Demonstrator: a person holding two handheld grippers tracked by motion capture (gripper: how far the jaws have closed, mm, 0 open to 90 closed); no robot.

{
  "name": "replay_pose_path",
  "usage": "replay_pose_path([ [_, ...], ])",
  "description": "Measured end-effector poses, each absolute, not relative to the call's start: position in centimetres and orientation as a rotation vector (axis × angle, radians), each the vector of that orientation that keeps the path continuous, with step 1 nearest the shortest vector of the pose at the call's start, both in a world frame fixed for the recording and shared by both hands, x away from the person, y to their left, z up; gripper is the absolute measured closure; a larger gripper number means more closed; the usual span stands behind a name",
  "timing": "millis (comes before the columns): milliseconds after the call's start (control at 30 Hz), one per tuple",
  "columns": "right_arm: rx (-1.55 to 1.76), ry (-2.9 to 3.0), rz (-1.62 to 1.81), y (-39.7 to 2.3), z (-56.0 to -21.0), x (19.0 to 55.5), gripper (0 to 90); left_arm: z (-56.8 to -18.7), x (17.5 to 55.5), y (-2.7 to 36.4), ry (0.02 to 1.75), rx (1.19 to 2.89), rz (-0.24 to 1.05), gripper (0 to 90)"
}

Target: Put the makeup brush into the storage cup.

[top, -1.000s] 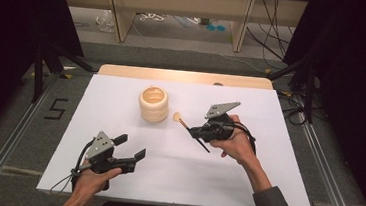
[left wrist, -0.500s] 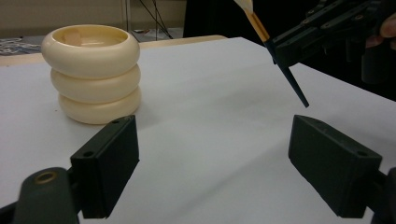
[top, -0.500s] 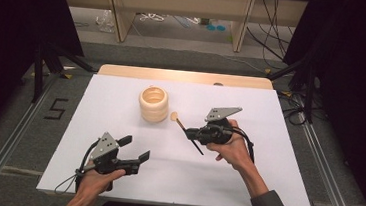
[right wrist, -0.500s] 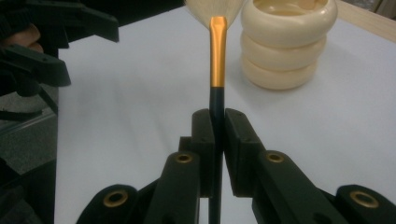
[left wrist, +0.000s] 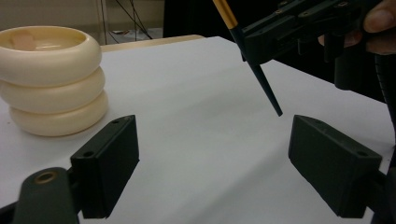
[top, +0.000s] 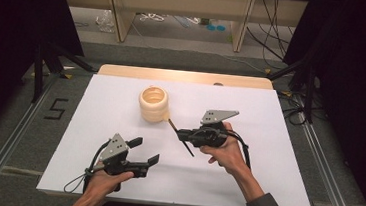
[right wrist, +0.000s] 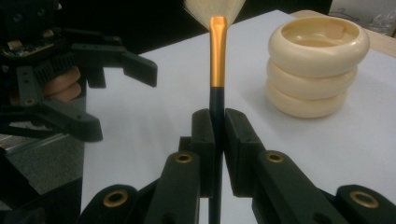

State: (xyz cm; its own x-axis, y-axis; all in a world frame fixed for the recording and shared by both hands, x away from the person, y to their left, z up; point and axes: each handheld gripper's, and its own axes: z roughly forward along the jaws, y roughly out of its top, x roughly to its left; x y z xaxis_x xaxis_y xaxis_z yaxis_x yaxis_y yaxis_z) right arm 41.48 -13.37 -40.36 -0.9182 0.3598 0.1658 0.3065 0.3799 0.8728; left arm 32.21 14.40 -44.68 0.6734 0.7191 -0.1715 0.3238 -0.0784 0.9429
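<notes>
Brush held beside the ringed pot.
Right gripper (right wrist: 215,126), jaws clamped on the brush (right wrist: 217,60), bristles toward the nearby pot (top: 153,103); left gripper (top: 145,151) open, farther off.

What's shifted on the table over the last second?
The right gripper has carried the brush leftward, so its bristle end now reaches the base of the cream ringed holder. Its jaws stay clamped on the handle. The left gripper stays open near the front of the white table, and the holder has not moved.
</notes>
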Motion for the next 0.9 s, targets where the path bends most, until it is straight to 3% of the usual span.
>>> replay_pose_path([
  [900,0.566,2.520,1.756,-11.3,-40.3,40.8,83.5,-44.8,32.7,12.9,0.824,1.666,0.340,16.3],
])
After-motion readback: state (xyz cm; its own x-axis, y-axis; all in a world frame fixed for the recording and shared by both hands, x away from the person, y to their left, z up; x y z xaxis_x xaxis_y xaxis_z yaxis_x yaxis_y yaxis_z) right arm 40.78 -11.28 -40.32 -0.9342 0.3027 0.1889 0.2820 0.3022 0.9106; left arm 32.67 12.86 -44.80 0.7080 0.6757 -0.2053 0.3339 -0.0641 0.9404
